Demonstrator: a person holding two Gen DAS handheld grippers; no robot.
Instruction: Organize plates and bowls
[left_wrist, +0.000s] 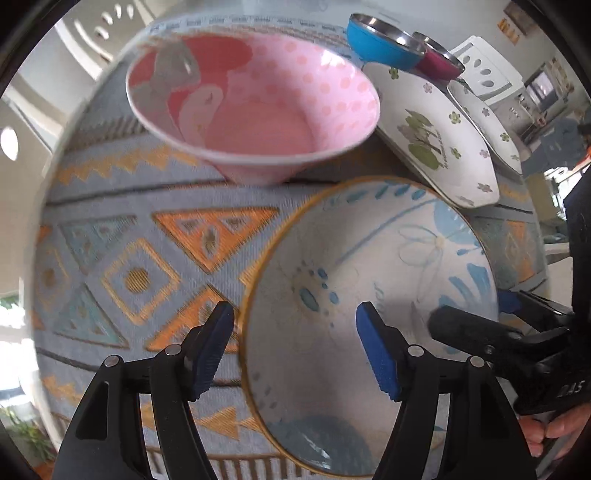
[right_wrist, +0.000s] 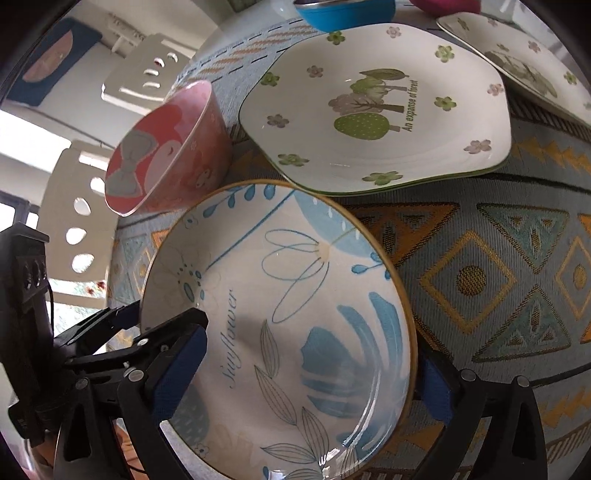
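left gripper (left_wrist: 295, 347) part open, straddles near rim of blue-flower bowl (left_wrist: 369, 280), pads off it | right gripper (right_wrist: 314, 363) spread wide, one finger inside bowl, one outside, no grip | bowl on patterned tablecloth (left_wrist: 129, 236) | pink bowl (left_wrist: 255, 107) behind | tree plate (right_wrist: 376, 107) beside | blue bowl (left_wrist: 380, 44) far

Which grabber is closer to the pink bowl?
Left. The left gripper straddles the blue flower bowl's rim on the pink bowl's side. The right gripper spans that flower bowl from its opposite side.
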